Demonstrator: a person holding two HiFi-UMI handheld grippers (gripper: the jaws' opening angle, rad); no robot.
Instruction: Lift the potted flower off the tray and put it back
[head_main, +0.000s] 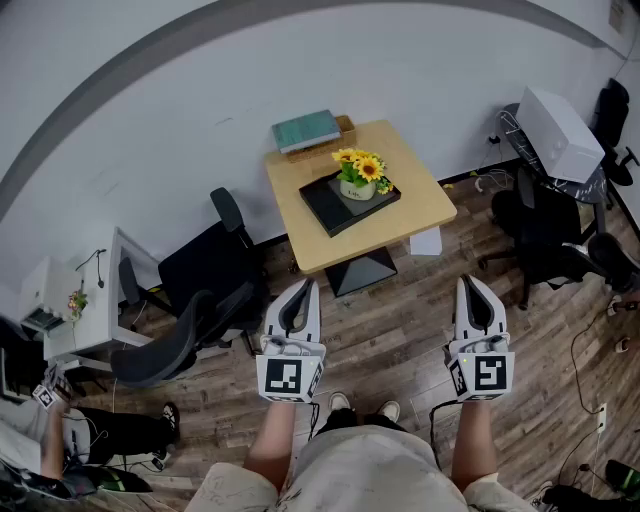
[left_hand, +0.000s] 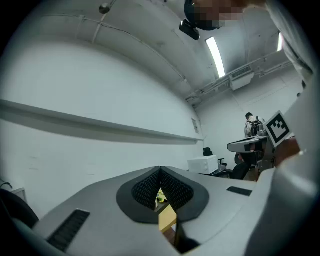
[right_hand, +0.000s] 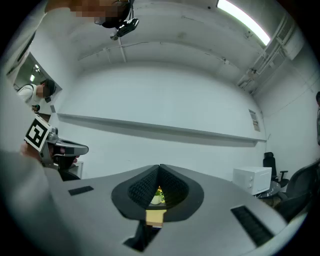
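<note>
The potted flower (head_main: 361, 176), yellow sunflowers in a white pot, stands on a black tray (head_main: 330, 208) on a square wooden table (head_main: 420, 200) in the head view. Both grippers hover over the wood floor, well short of the table and pointing toward it. My left gripper (head_main: 304, 286) is shut and empty. My right gripper (head_main: 471, 284) is also shut and empty. In the left gripper view the closed left gripper (left_hand: 160, 170) leaves a slit showing a bit of the flower (left_hand: 161, 199). In the right gripper view the pot (right_hand: 158, 198) peeks through under the closed right gripper (right_hand: 160, 167).
A teal book (head_main: 307, 130) lies on a wooden box at the table's far corner. Black office chairs (head_main: 205, 275) stand left of the table, more chairs (head_main: 560, 245) and a white appliance (head_main: 558, 130) at right. A seated person (head_main: 60, 435) is at lower left. Cables lie on the floor at right.
</note>
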